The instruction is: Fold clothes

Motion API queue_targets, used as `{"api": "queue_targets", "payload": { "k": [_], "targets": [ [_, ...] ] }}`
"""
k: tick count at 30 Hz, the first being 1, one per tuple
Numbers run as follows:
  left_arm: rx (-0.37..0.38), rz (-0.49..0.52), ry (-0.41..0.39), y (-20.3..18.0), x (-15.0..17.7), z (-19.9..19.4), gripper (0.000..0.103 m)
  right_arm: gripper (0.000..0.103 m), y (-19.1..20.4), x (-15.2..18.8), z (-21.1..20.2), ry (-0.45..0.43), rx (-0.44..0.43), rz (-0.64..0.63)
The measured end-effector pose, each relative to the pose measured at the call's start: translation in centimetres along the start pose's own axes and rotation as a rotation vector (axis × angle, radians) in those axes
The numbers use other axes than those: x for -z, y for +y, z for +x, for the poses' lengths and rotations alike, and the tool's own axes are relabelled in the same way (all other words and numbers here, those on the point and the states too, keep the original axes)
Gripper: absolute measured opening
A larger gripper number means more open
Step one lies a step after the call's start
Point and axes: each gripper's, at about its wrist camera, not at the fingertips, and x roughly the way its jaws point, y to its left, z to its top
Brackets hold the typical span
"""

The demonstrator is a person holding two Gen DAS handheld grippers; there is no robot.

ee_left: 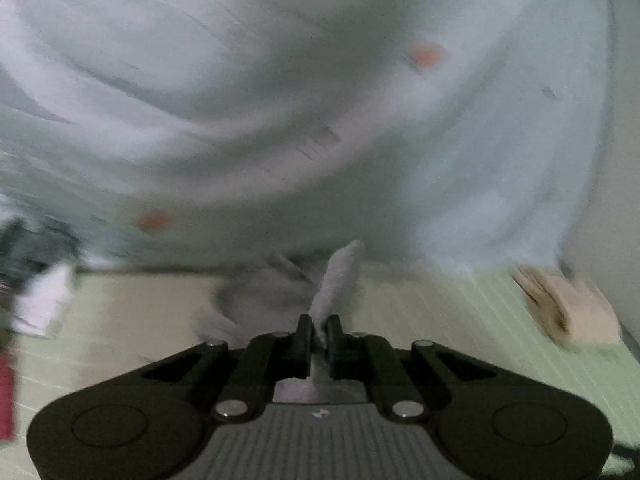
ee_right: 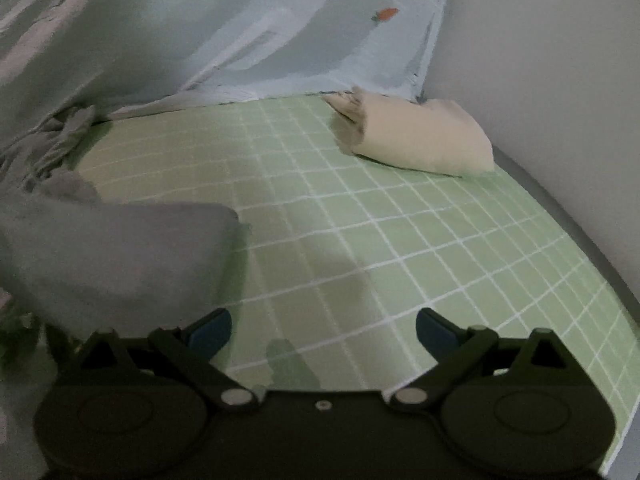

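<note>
My left gripper (ee_left: 319, 326) is shut on a strip of the grey garment (ee_left: 338, 276), which stands up between the two black fingers and trails away over the green checked bed sheet (ee_left: 460, 312). The left wrist view is blurred. In the right wrist view the same grey garment (ee_right: 116, 248) lies bunched at the left, raised off the green sheet (ee_right: 360, 240). My right gripper (ee_right: 323, 330) is open just above the sheet with nothing between its blue-padded fingers, to the right of the grey cloth. A folded beige garment (ee_right: 420, 136) lies at the far right of the bed.
A pale blue quilt (ee_right: 280, 32) with small orange marks is heaped along the back of the bed and fills most of the left wrist view as the quilt (ee_left: 280, 100). A light wall (ee_right: 540, 60) bounds the bed on the right. The beige garment (ee_left: 560, 304) shows blurred at right.
</note>
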Motion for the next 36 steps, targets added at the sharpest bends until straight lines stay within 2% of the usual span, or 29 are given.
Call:
{"api": "queue_targets", "payload": {
  "k": [5, 9, 11, 14, 18, 20, 23, 27, 29, 31, 33, 36],
  "targets": [
    [-0.165, -0.094, -0.109, 7.5, -1.6, -2.2, 0.008, 0.1, 2.7, 0.4, -1.3, -0.008, -0.014, -0.046],
    [-0.299, -0.166, -0.193, 13.6, -1.3, -4.6, 0.008, 0.1, 5.1, 0.8, -2.1, -0.02, -0.018, -0.093],
    [-0.371, -0.191, -0.21, 16.3, -0.9, -5.3, 0.009, 0.1, 6.3, 0.9, -2.3, -0.025, -0.017, -0.126],
    [-0.441, -0.263, -0.167, 20.2, 0.5, -5.2, 0.009, 0.1, 7.6, 1.0, -2.4, -0.024, -0.011, -0.174],
    [-0.563, -0.343, -0.037, 23.4, 3.3, -3.5, 0.014, 0.1, 8.6, 0.9, -2.6, -0.02, -0.011, -0.224],
    [-0.56, -0.409, 0.006, 24.3, 4.5, -3.2, 0.028, 0.1, 8.9, 0.8, -2.6, -0.015, -0.019, -0.243],
    [-0.527, -0.465, 0.064, 24.3, 6.2, -3.0, 0.036, 0.1, 8.9, 0.3, -2.1, -0.008, -0.041, -0.248],
    [-0.485, -0.48, 0.188, 23.5, 8.5, -1.1, 0.04, 0.099, 9.5, -1.6, -1.3, -0.015, -0.106, -0.2],
    [-0.464, -0.492, 0.248, 23.1, 9.7, 0.0, 0.041, 0.095, 9.9, -3.0, -0.5, -0.01, -0.195, -0.137],
    [-0.43, -0.523, 0.293, 22.5, 11.0, 0.7, 0.041, 0.083, 10.2, -4.4, 0.4, 0.001, -0.314, -0.066],
    [-0.393, -0.531, 0.336, 21.6, 12.1, 1.6, 0.041, 0.055, 10.7, -5.3, 2.1, 0.049, -0.459, 0.034],
    [-0.36, -0.519, 0.393, 20.4, 13.0, 3.2, 0.041, 0.044, 11.4, -5.9, 5.3, 0.165, -0.652, 0.217]
  ]
}}
